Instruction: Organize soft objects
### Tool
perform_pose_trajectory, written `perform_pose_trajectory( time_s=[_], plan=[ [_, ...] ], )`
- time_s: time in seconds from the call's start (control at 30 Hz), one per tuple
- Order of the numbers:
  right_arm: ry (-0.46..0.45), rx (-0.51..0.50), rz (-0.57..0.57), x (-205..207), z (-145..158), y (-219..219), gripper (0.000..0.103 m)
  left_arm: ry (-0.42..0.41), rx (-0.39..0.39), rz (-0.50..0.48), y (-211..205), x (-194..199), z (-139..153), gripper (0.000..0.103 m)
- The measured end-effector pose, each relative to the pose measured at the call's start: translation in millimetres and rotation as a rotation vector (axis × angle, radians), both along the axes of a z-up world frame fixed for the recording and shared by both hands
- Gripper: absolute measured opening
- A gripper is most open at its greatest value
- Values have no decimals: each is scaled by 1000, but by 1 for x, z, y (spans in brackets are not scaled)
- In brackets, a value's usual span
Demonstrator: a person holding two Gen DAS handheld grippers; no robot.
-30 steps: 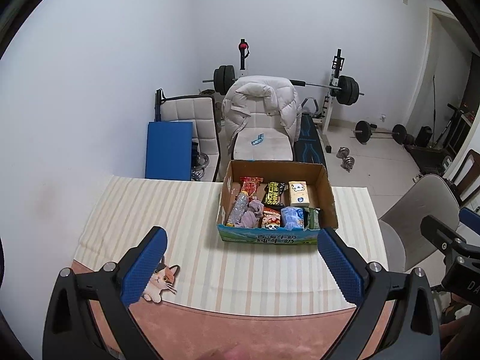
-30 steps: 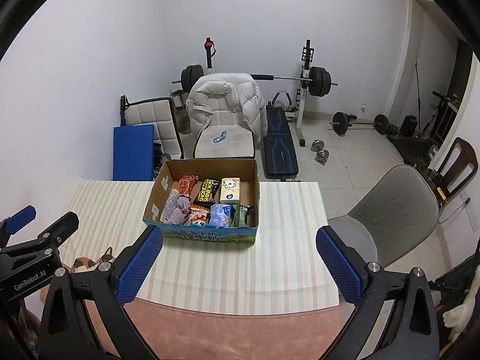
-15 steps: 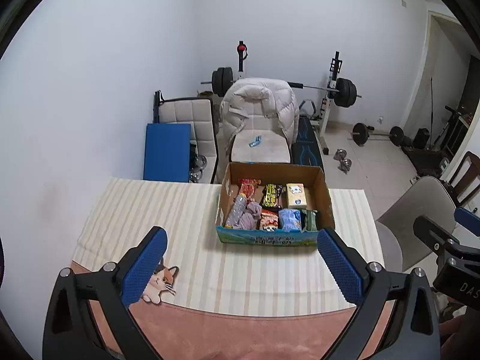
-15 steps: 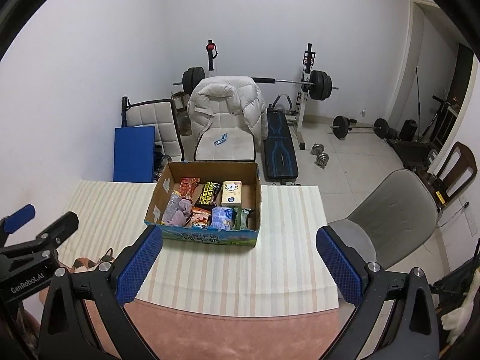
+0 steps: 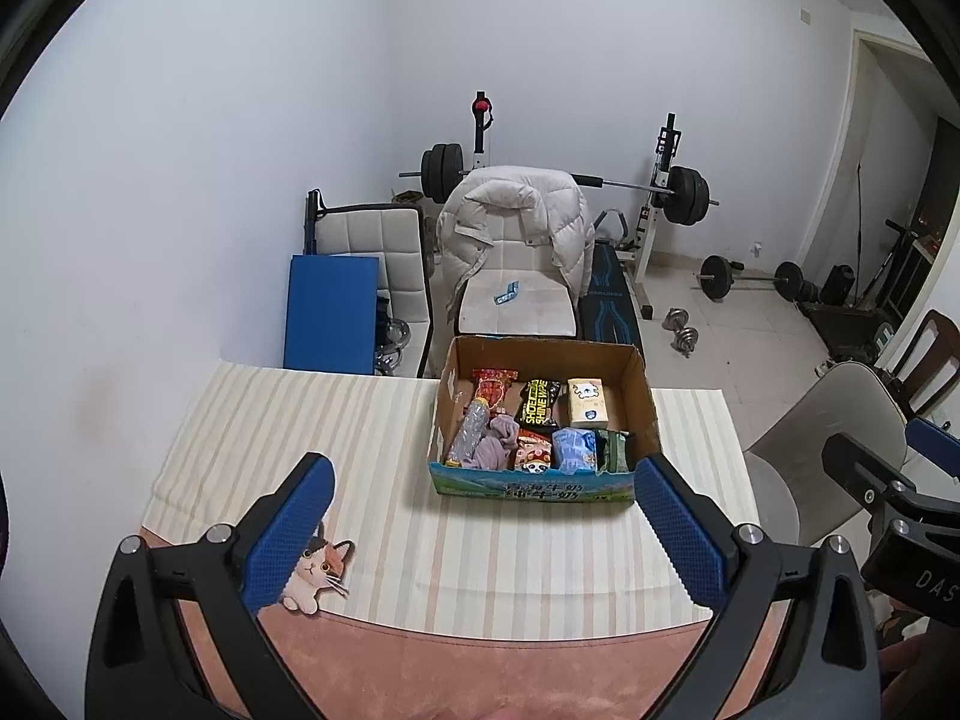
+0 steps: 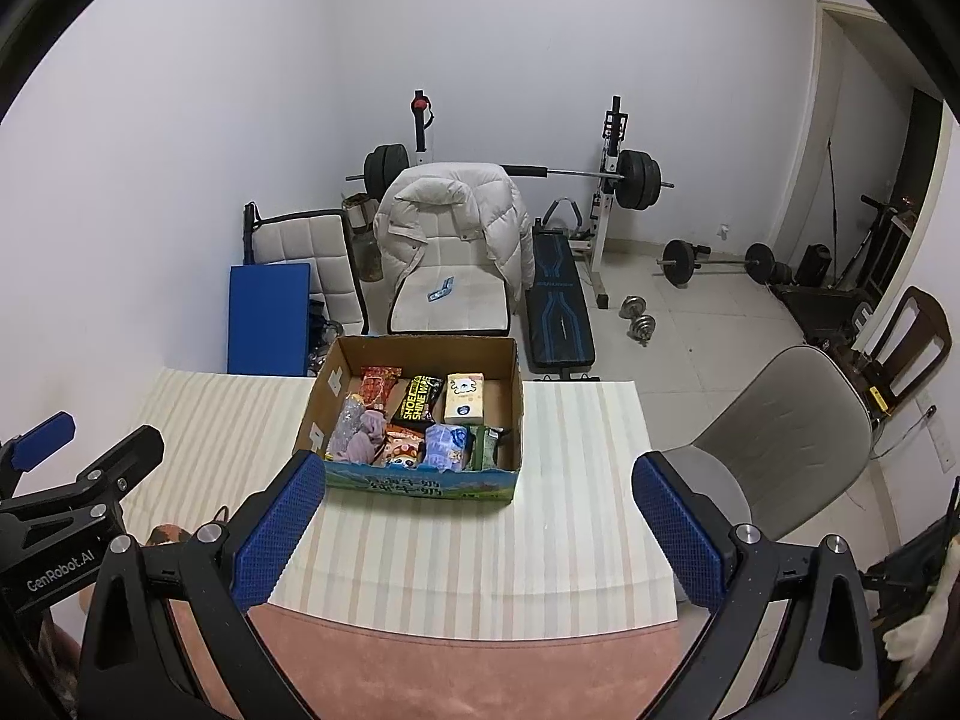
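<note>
An open cardboard box (image 5: 636,396) (image 6: 513,396) stands on the far half of the striped table. Inside lie soft packets: a red snack bag (image 5: 493,387), a black wipes pack (image 5: 538,401), a tissue pack (image 5: 587,410), a crumpled clear bottle (image 5: 467,435), a mauve cloth (image 5: 499,447) (image 6: 365,438), a blue pouch (image 5: 570,450) and a green pack (image 5: 612,450). My left gripper (image 5: 480,531) hangs open high above the near table edge, well short of the box. My right gripper (image 6: 474,531) is open too, empty, at about the same height.
A striped cloth (image 5: 300,438) covers the table over a pink mat (image 5: 480,672) with a cat sticker (image 5: 318,573). A grey chair (image 6: 780,420) stands at the right. Behind the table are a jacket-draped chair (image 5: 516,240), a blue board (image 5: 330,312) and a barbell rack (image 5: 660,192).
Both grippers have risen and drawn back a little, so the box looks smaller and lower in both views. Both stay open; the box contents have not moved.
</note>
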State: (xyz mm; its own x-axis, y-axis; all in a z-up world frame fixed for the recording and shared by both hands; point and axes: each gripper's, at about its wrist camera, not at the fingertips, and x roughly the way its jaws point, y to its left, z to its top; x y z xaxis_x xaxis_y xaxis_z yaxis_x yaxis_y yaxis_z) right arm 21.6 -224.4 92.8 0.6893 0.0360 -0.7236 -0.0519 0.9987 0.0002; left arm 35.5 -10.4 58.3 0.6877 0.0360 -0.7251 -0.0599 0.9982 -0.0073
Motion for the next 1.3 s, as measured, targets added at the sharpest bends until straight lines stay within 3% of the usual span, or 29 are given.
perform_pose_trajectory(
  time_s=[1.3],
  plan=[
    [-12, -2, 0, 3, 4, 3, 103, -6, 1, 6, -1, 1, 6, 103]
  ],
)
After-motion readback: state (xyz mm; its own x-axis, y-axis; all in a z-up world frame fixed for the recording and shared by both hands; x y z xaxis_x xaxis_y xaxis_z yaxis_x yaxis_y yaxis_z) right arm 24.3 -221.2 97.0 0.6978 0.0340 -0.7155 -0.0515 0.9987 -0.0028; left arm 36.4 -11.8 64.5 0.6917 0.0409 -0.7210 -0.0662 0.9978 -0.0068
